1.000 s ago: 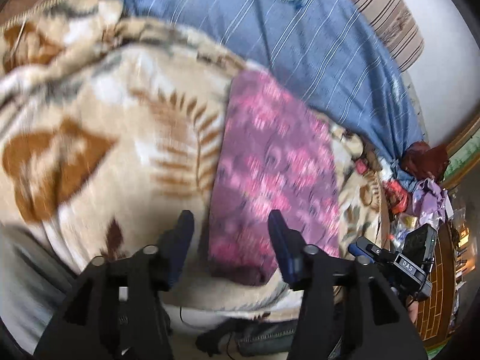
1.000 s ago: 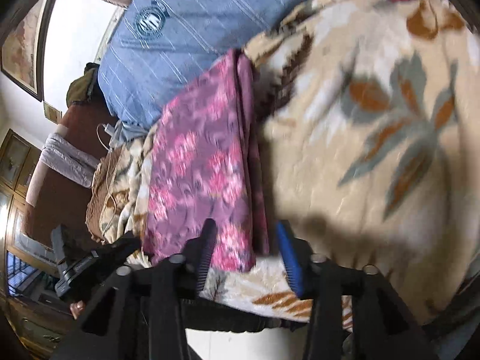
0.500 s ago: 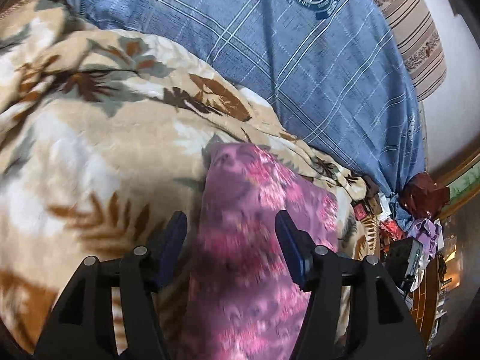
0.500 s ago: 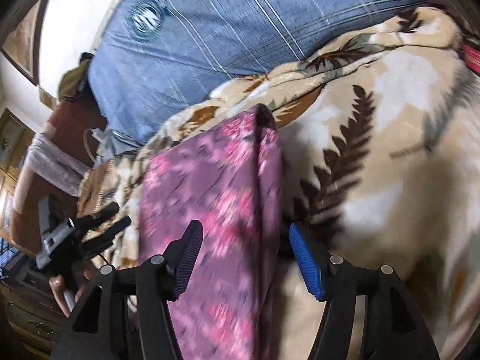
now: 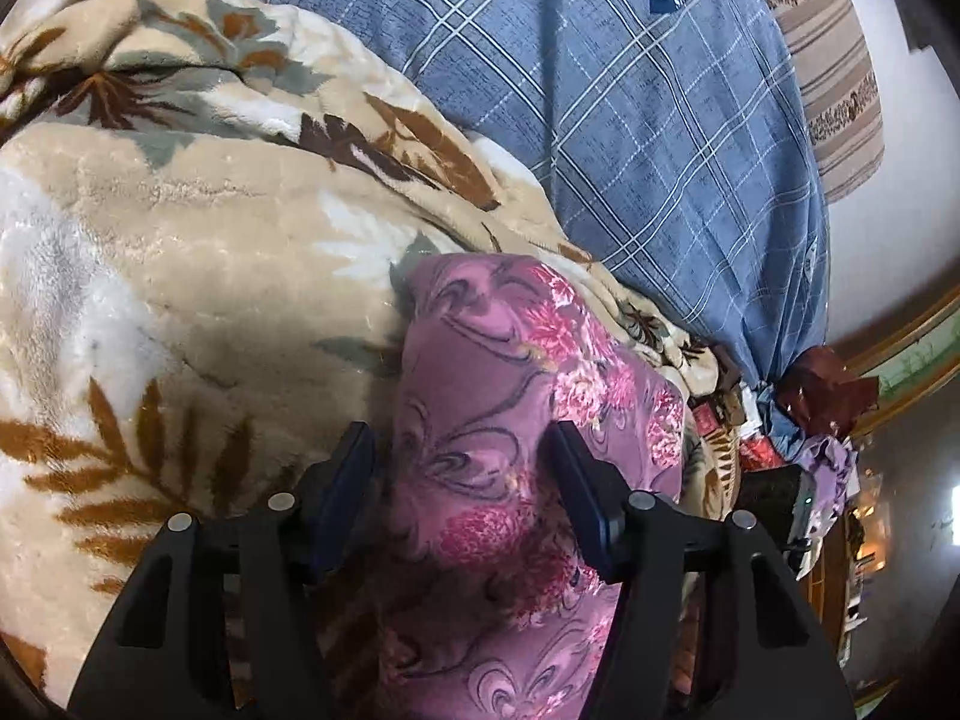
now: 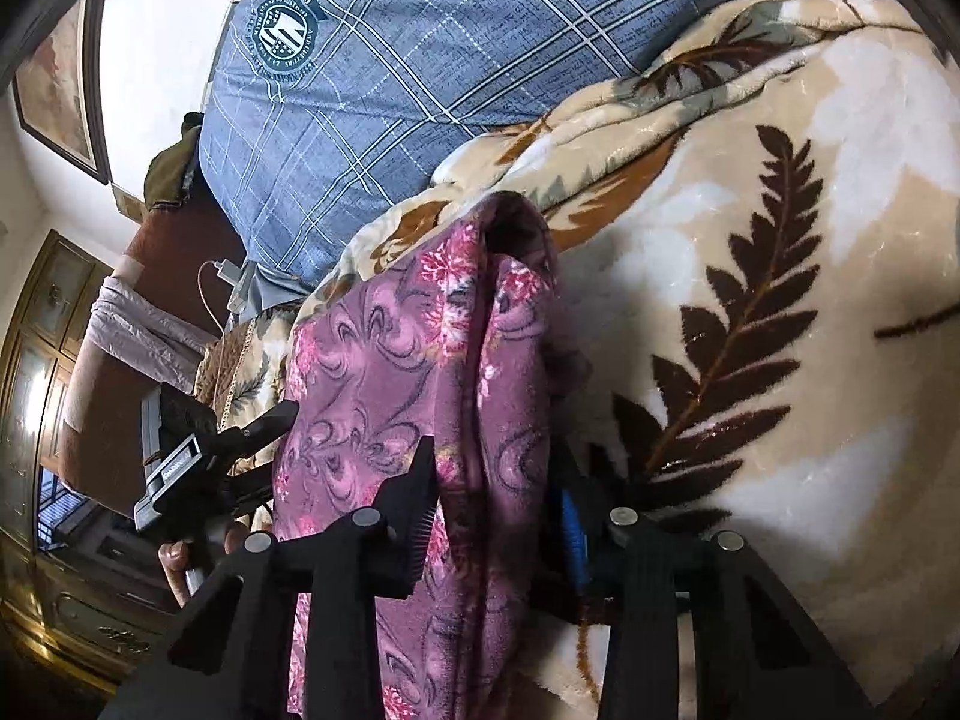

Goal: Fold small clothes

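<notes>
Across most of both views spreads a plush beige blanket [image 5: 180, 276] with brown fern leaves and grey-green foliage, rumpled into soft folds. Behind it lies a blue checked cover [image 6: 420, 48] bearing a round dark crest, and past that a striped pillow [image 5: 834, 78] against a pale wall.

On the blanket, right in front of you, lies the cloth [image 5: 510, 432]: a purple garment with pink flowers and dark swirls, folded into a long narrow strip that runs away from you toward the blue cover. In the right view its right edge shows several stacked layers forming a thick fold.

Your left gripper [image 5: 462, 468] points down at the near part of the cloth. Its jaws stand apart, the cloth filling the space between them; the left finger sits over the blanket beside the cloth's left edge, and the right finger lies over the cloth near its right side. Neither pad visibly presses the fabric.

Your right gripper [image 6: 498, 498] straddles the thick fold. Its jaws have just been closing, and the cloth is bunched between them, with the blue pad [image 6: 570, 528] against the fabric's right side.

At the left of the right view, your left hand [image 6: 180, 564] holds its gripper's handle.
</notes>
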`<control>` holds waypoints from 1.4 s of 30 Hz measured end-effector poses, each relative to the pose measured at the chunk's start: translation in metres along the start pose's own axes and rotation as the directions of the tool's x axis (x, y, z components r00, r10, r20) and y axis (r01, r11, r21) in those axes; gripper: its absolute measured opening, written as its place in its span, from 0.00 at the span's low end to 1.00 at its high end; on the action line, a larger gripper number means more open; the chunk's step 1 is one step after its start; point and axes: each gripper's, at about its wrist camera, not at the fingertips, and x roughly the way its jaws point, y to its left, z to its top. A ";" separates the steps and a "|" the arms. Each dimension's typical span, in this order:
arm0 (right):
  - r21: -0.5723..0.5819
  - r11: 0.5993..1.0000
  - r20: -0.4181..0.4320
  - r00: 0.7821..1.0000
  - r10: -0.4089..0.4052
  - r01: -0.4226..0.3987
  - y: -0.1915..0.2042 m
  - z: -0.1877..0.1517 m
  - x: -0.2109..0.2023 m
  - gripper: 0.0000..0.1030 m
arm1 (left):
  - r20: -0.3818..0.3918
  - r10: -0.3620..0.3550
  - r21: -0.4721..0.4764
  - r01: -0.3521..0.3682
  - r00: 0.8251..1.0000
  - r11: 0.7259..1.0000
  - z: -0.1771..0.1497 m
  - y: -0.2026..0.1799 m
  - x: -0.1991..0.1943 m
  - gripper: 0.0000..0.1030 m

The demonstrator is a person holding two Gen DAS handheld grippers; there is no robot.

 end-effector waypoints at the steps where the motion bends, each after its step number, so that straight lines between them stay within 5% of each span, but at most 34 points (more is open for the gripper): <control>1: 0.010 1.000 -0.001 1.000 0.005 -0.005 -0.002 0.001 0.000 0.38 | -0.001 -0.003 -0.010 0.003 1.000 1.000 0.001 0.001 0.000 0.58; 8: 0.024 1.000 0.024 1.000 -0.006 0.006 -0.003 0.004 -0.013 0.56 | 0.008 -0.036 -0.066 0.037 0.999 0.997 0.003 0.011 -0.005 0.59; 15: 0.044 0.999 0.048 0.999 -0.006 0.003 -0.003 0.014 -0.007 0.57 | 0.002 -0.040 -0.066 0.040 0.999 0.997 0.001 0.007 -0.005 0.59; 17: 0.040 0.999 0.040 0.999 0.003 -0.005 -0.004 0.016 -0.003 0.46 | -0.001 -0.016 -0.051 0.016 1.000 0.999 0.000 0.005 -0.003 0.58; 18: 0.035 0.999 0.020 1.000 -0.005 0.004 -0.004 0.015 0.000 0.28 | 0.001 -0.024 -0.050 0.024 1.000 0.998 -0.001 0.005 -0.003 0.58; 19: 0.033 0.999 0.004 1.000 -0.002 0.002 -0.004 0.013 0.004 0.23 | -0.003 -0.033 -0.051 0.033 0.999 0.998 -0.001 0.004 -0.002 0.57; 26: -0.017 1.000 0.039 0.999 -0.021 0.021 0.007 0.011 -0.002 0.15 | 0.021 -0.073 0.002 0.073 0.997 0.997 -0.003 -0.008 -0.012 0.26; 31: -0.050 0.999 0.101 0.995 -0.004 0.009 0.015 0.012 -0.015 0.13 | 0.043 -0.093 0.053 0.091 0.995 0.994 -0.004 -0.019 -0.024 0.25; 34: -0.018 0.999 0.061 0.997 -0.042 0.043 0.005 0.012 -0.002 0.14 | 0.005 0.000 0.014 0.000 1.000 1.000 -0.004 -0.004 -0.007 0.27; 38: 0.016 0.999 0.033 0.999 -0.030 0.029 -0.004 0.011 0.007 0.28 | -0.004 -0.049 -0.038 0.049 0.999 0.998 -0.002 0.004 -0.011 0.31; 42: 0.008 1.000 0.083 0.996 -0.028 0.028 0.002 0.012 -0.006 0.37 | 0.048 0.006 0.001 -0.006 0.999 1.000 -0.002 -0.005 -0.018 0.39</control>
